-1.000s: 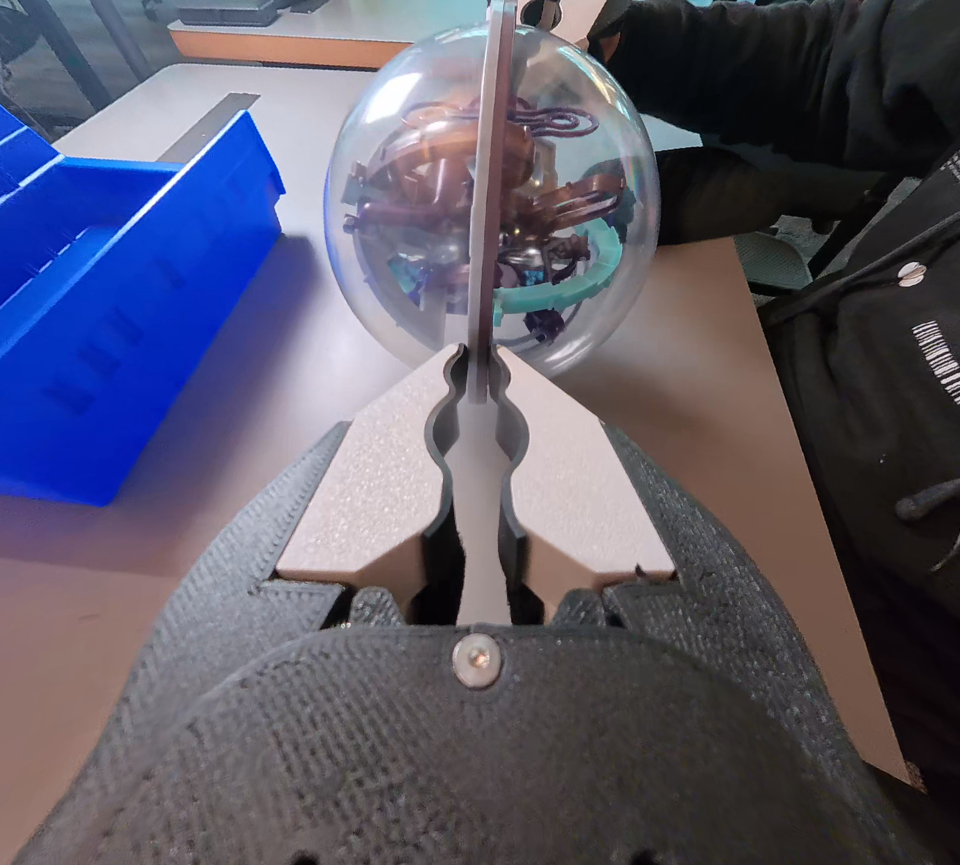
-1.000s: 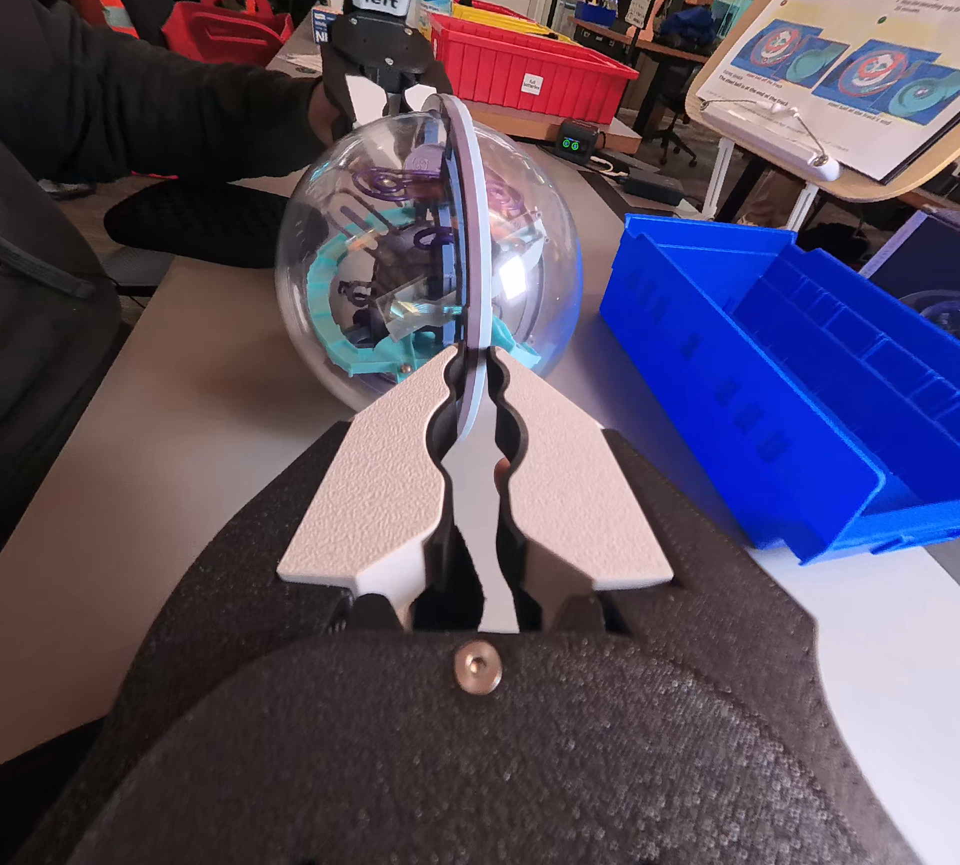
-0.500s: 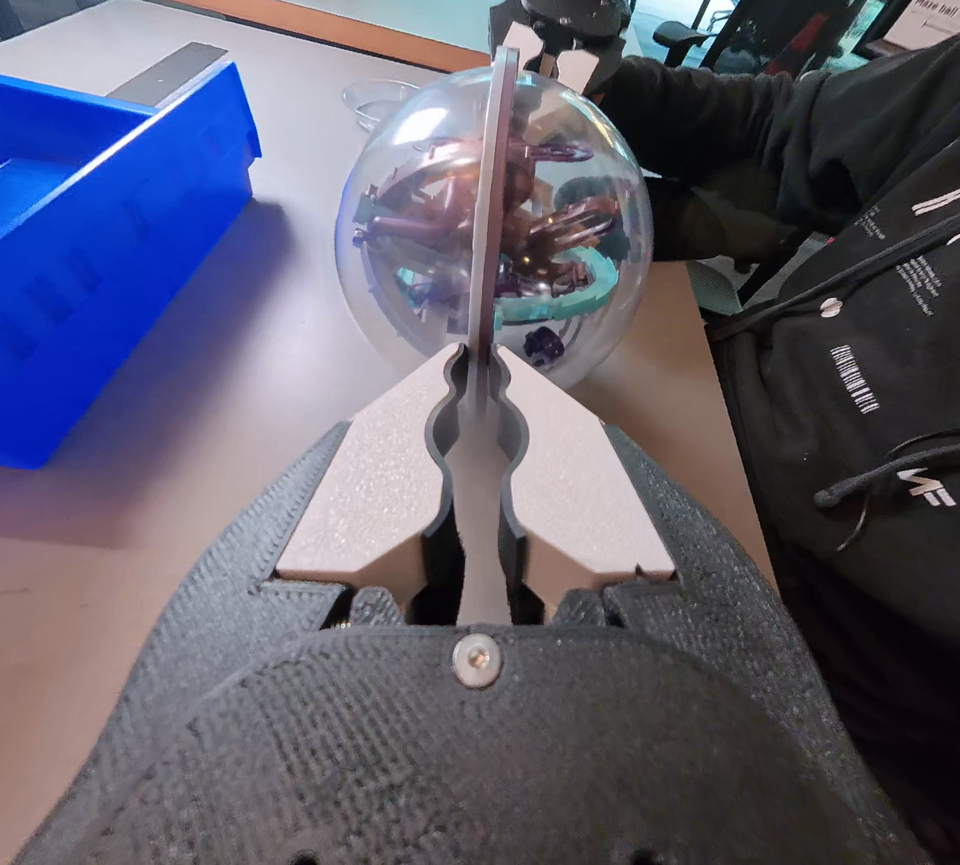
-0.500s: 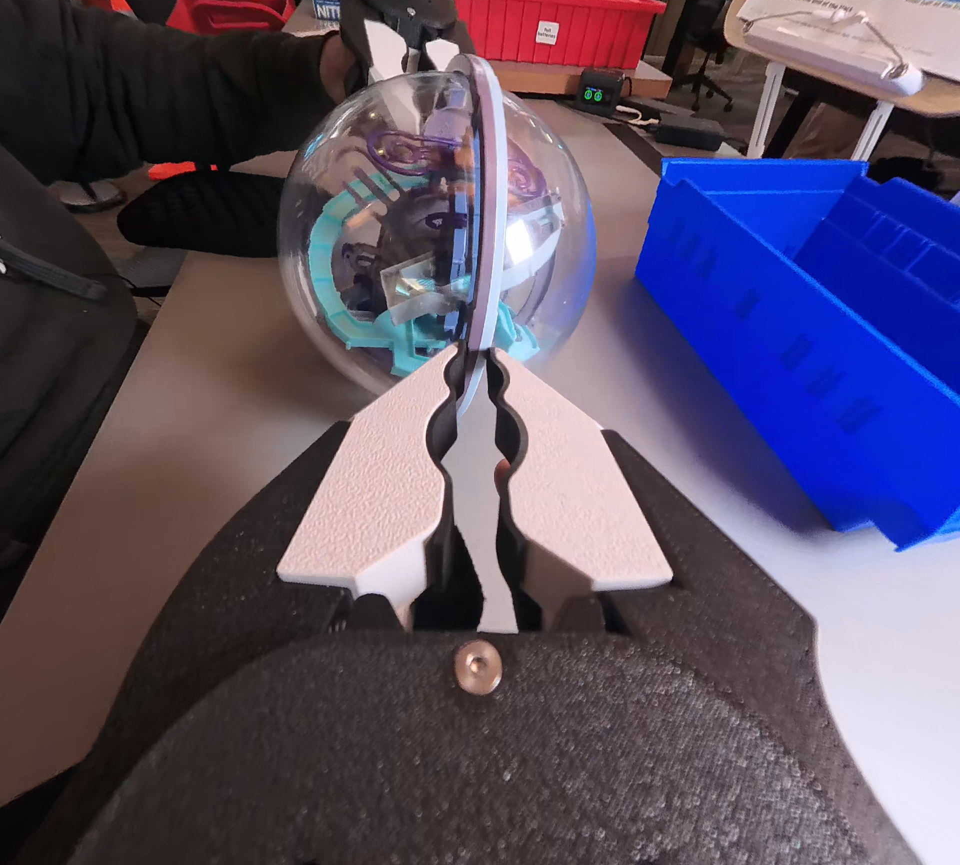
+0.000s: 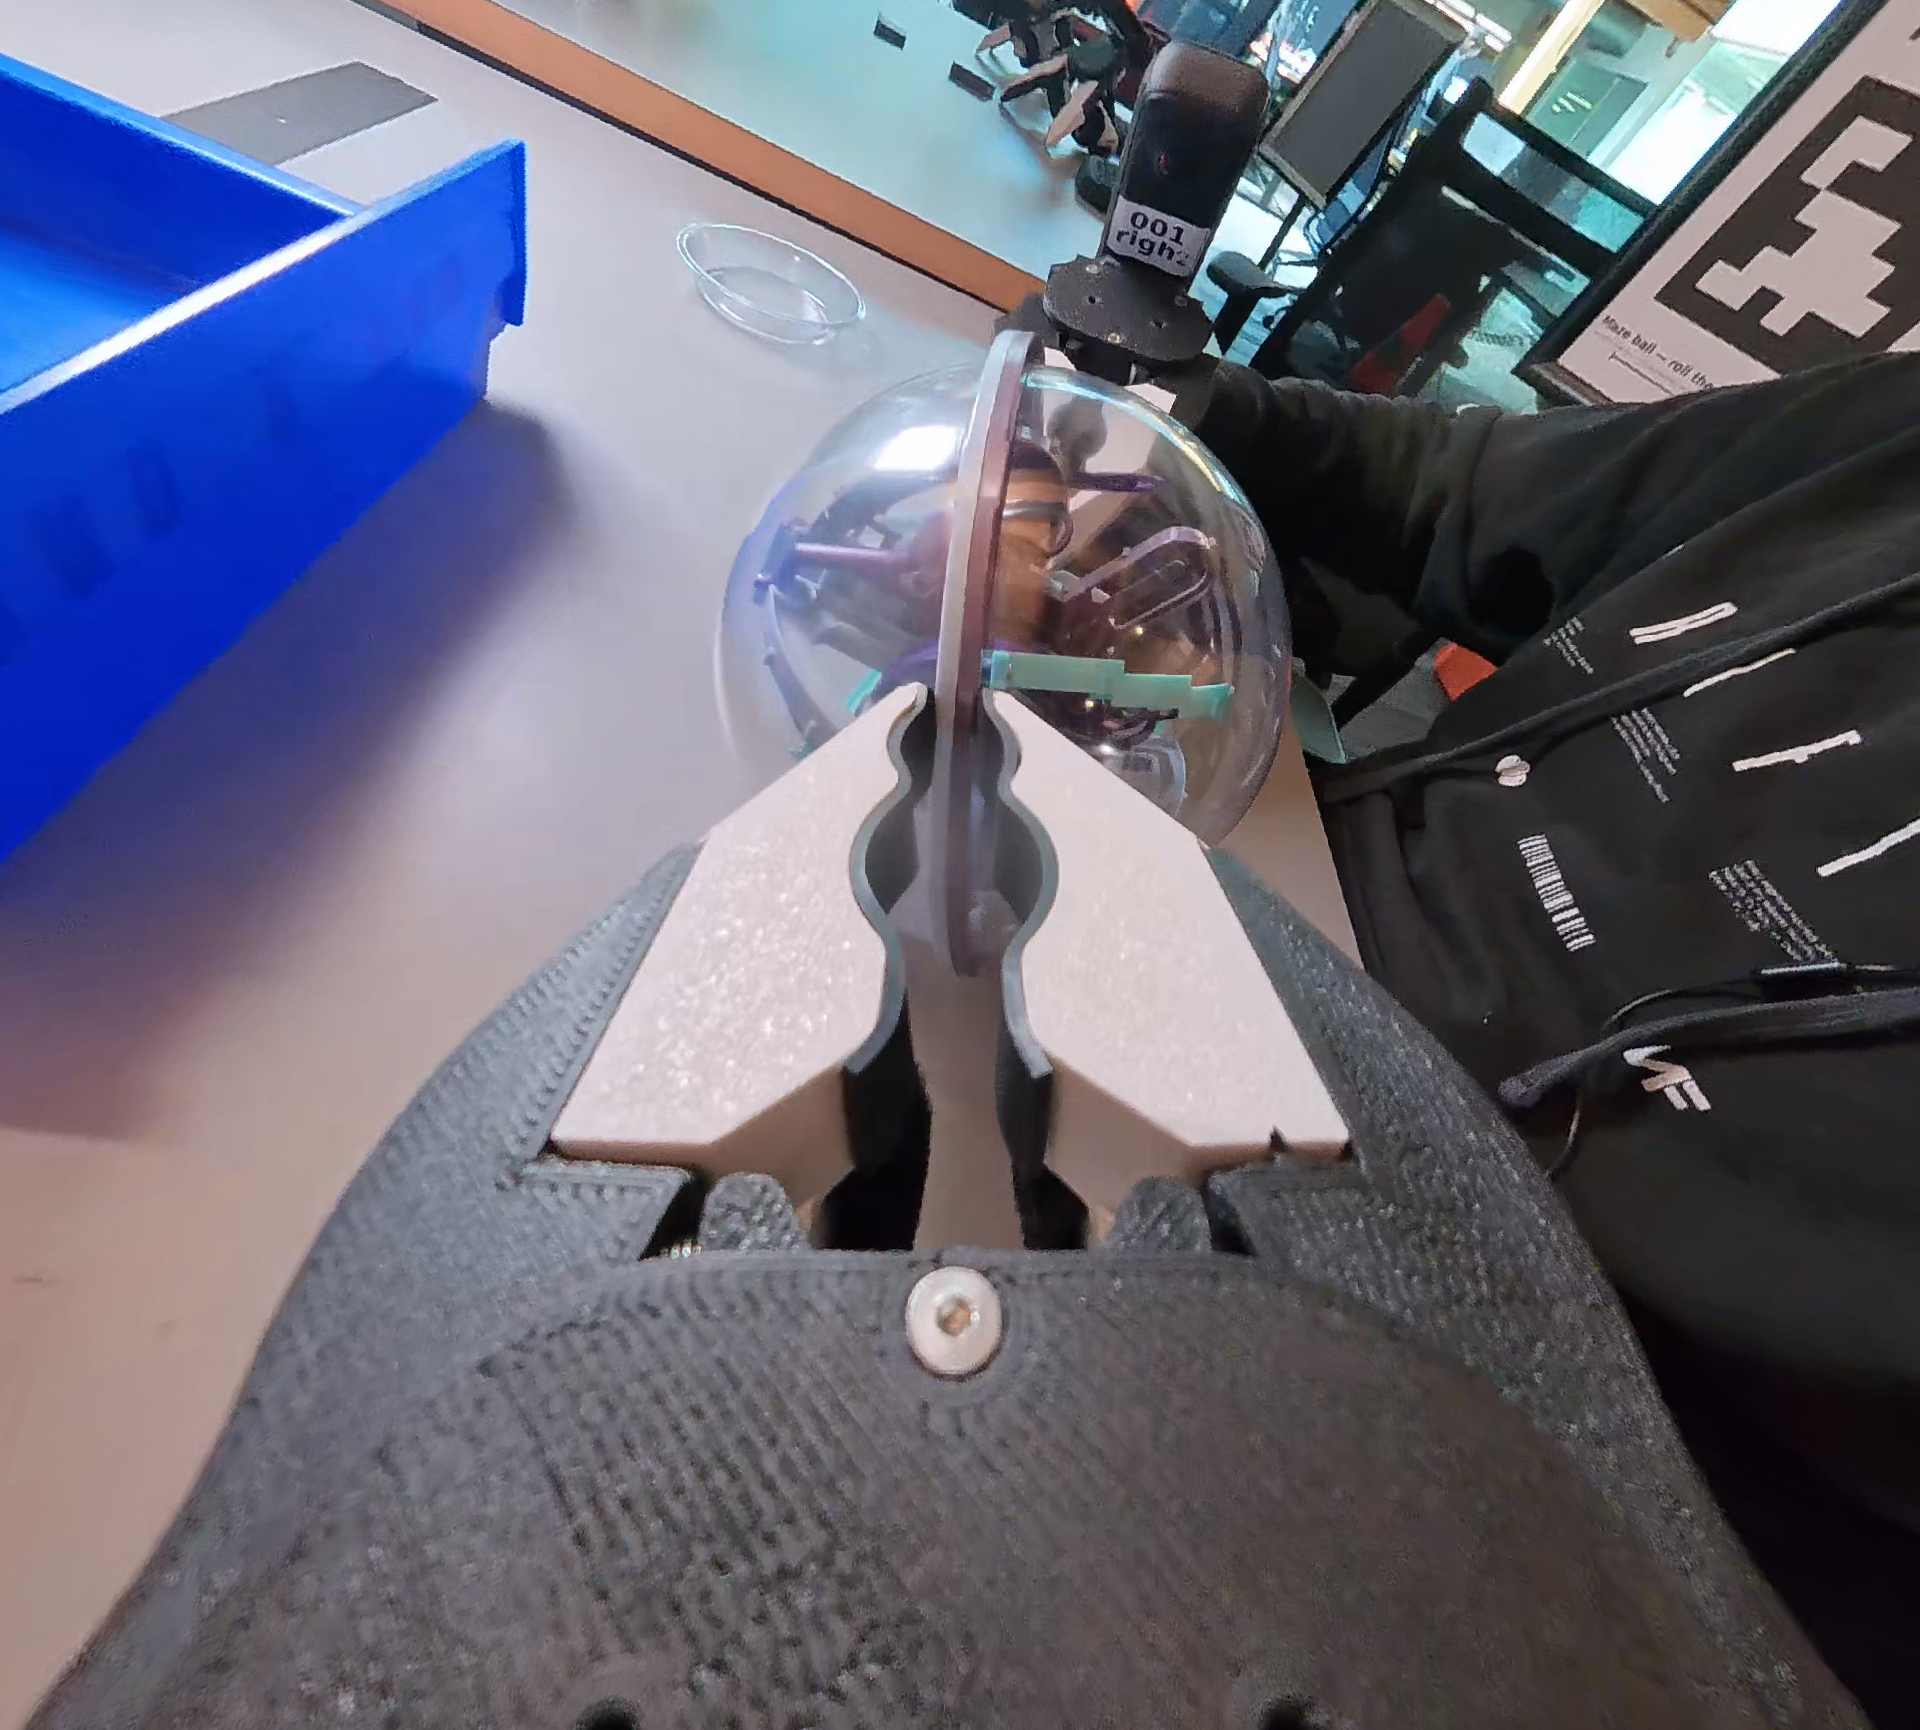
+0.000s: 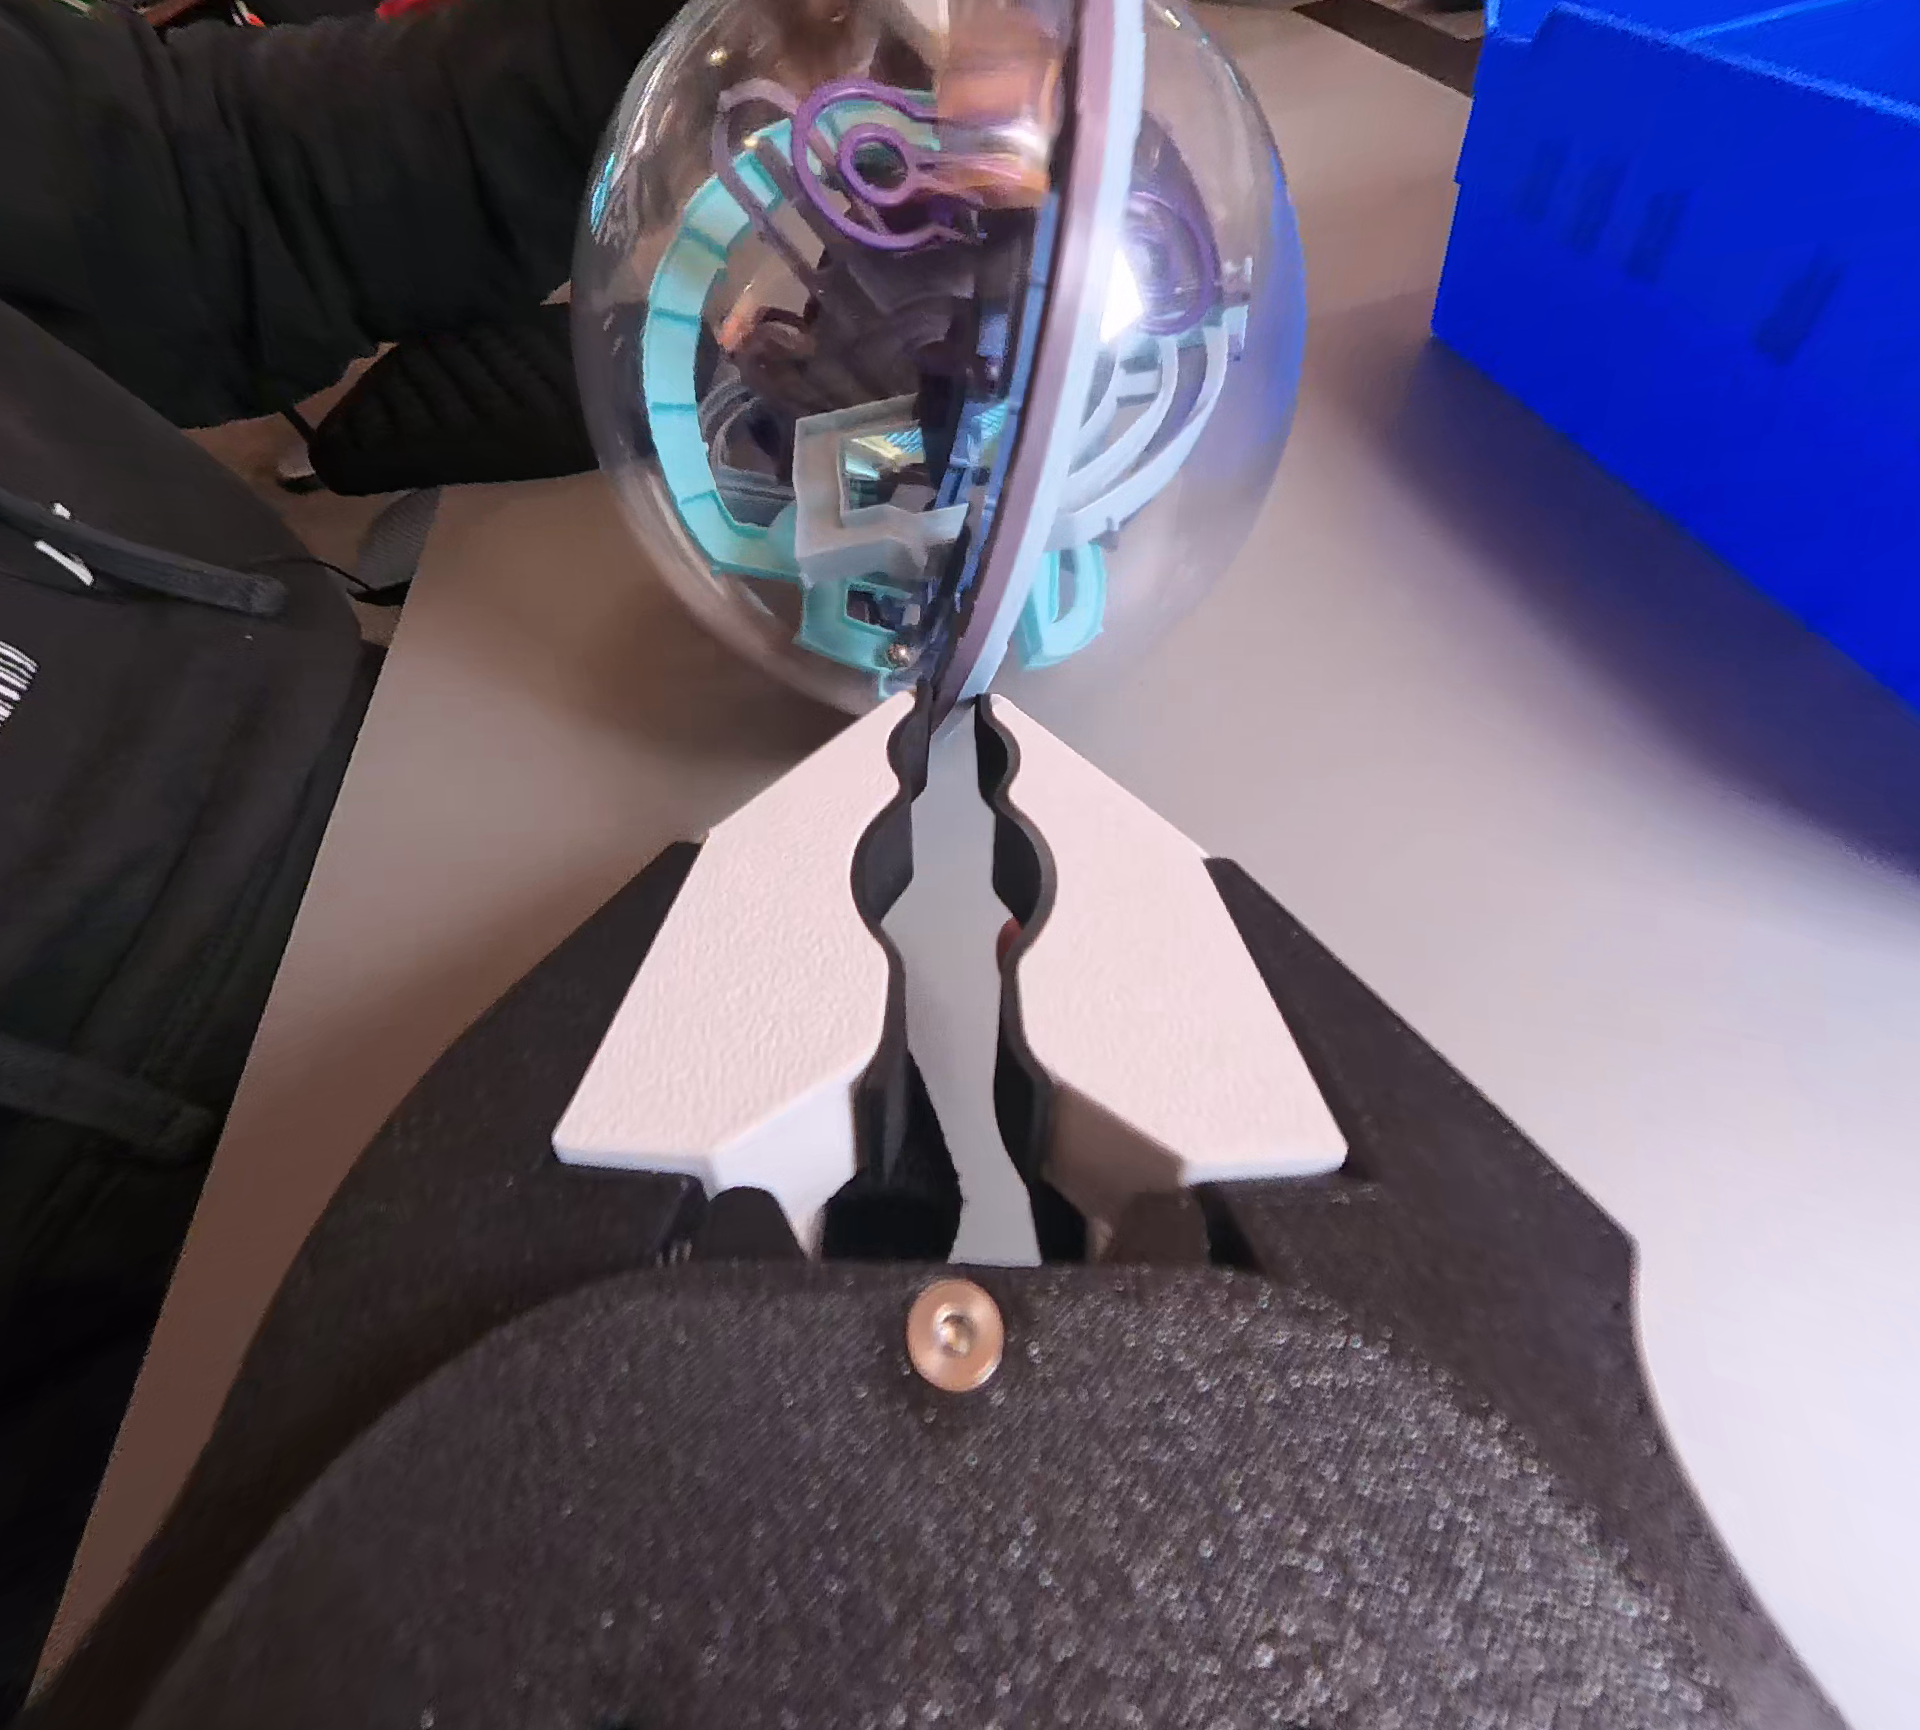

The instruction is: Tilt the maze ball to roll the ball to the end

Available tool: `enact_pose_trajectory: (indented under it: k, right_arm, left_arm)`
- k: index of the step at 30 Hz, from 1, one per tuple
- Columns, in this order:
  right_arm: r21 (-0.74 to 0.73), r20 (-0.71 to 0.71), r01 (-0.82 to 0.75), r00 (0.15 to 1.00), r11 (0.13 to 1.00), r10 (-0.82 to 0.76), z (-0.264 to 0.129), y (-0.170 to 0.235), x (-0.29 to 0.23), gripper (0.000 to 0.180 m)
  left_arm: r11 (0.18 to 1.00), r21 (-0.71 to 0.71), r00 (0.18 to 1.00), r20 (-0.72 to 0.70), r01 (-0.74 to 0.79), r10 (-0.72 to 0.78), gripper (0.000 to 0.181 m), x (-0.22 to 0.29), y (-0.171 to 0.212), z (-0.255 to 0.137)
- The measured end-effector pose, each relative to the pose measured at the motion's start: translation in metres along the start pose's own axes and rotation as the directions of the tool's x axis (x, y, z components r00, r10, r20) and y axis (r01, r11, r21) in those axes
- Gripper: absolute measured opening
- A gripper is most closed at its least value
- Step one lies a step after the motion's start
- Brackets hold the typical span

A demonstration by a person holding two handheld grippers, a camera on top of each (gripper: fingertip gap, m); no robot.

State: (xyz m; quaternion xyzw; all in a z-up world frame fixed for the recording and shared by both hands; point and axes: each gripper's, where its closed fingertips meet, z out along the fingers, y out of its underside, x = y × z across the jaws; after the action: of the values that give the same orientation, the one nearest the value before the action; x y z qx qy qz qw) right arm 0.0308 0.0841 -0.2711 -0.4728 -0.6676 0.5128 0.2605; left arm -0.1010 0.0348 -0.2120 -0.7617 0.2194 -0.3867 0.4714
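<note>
The maze ball (image 5: 1122,558) is a clear sphere with purple and teal tracks inside and a flat grey rim around its middle, held above the table between both grippers. My left gripper (image 5: 961,704) is shut on the rim, which runs deep between its fingers. In the right wrist view the maze ball (image 6: 831,278) is tilted, and my right gripper (image 6: 951,709) pinches only the rim's lowest edge at its fingertips. A small metal ball (image 6: 897,653) sits low in the sphere by a teal track. The right gripper's body (image 5: 1127,319) shows at the far side of the sphere.
A blue bin (image 5: 208,392) stands on the table to the left, and shows on the right in the right wrist view (image 6: 1714,226). A clear dish (image 5: 769,283) lies beyond the ball. A person's dark sleeve and hoodie (image 5: 1558,745) are close by the table edge.
Both grippers have tipped the maze ball, so its rim now leans. The rim has slid deeper into the left fingers and out to the tips of the right fingers.
</note>
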Motion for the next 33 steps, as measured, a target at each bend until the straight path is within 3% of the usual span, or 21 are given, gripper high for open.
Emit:
enact_pose_trajectory:
  k: [6, 15, 19, 23, 33]
  right_arm:
    - [-0.042, 0.021, 0.034, 0.999, 0.999, -0.033, -0.004, 0.000, -0.001, 0.020]
    - [0.006, 0.069, -0.012, 0.998, 1.000, 0.012, -0.019, -0.049, 0.022, 0.017]
    - [0.007, 0.109, -0.064, 0.992, 0.998, 0.063, -0.018, -0.047, 0.020, 0.008]
    - [0.024, 0.161, -0.125, 0.980, 0.992, 0.120, -0.019, -0.047, 0.011, 0.014]
    - [0.000, 0.144, -0.183, 0.973, 0.983, 0.181, -0.008, -0.036, 0.011, 0.005]
  left_arm:
    - [0.999, -0.019, 0.997, -0.076, -0.026, 0.024, 0.006, 0.000, -0.001, 0.004]
    - [0.996, -0.056, 0.986, -0.159, -0.067, 0.058, 0.006, 0.003, -0.013, 0.016]
    - [0.998, -0.035, 0.985, -0.162, -0.060, 0.054, 0.006, 0.001, -0.018, 0.019]
    - [0.998, -0.020, 0.987, -0.153, -0.052, 0.049, 0.006, 0.000, -0.018, 0.018]
    - [0.999, 0.008, 0.991, -0.126, -0.050, 0.051, 0.007, 0.001, -0.025, 0.019]
